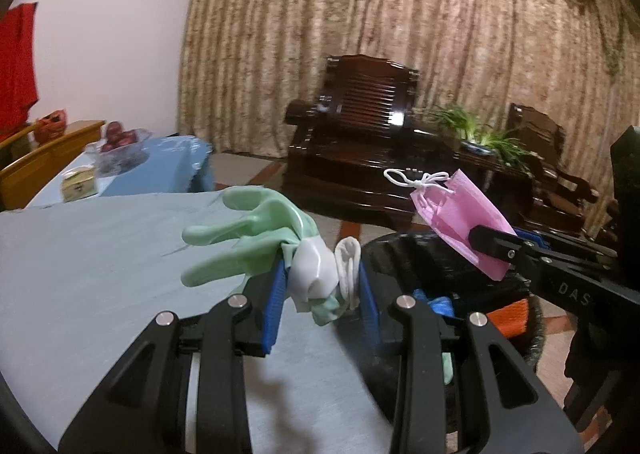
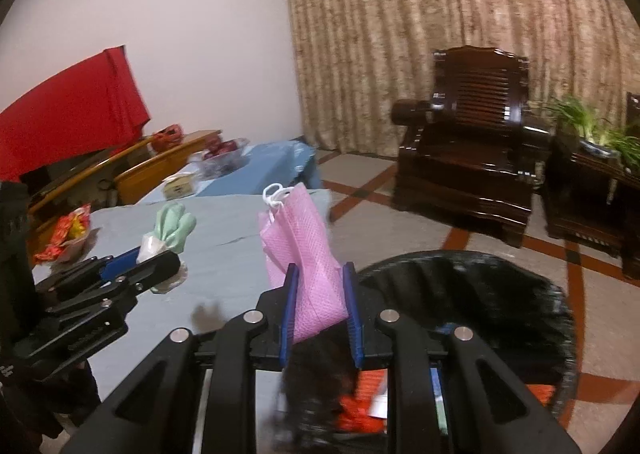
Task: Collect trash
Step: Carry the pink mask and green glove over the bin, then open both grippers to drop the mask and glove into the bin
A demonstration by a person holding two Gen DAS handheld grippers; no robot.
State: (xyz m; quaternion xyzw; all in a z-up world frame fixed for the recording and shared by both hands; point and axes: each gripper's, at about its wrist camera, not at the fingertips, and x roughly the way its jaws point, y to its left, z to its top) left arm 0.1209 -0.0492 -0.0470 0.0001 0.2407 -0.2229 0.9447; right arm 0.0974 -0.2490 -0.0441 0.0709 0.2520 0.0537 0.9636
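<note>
Spanning the far wall, a patterned curtain (image 1: 400, 34) hung behind a dark wooden armchair (image 1: 360, 126) at twelve o'clock in the left wrist view. A grey-blue cloth covered the surface (image 1: 100, 274), which filled the nine o'clock side of that view. A bin lined with a black trash bag (image 2: 500, 294) stood on the floor just beside the surface edge, at four o'clock in the right wrist view; orange and blue items lay inside it. A snack wrapper (image 2: 68, 234) in red and yellow lay on the surface at nine o'clock in that view.

The left gripper (image 1: 322, 286) had its fingers clenched on a bunched green rubber glove (image 1: 248, 238) with a white cuff, held clear above the surface near its edge by the bin. The right gripper (image 2: 320, 310) had its fingers clenched on the lower part of a pink face mask (image 2: 304, 254), which stood upright between them, white ear loops at the top. The mask hung near the bin rim, at the surface edge. Motion blur softened both views.
</note>
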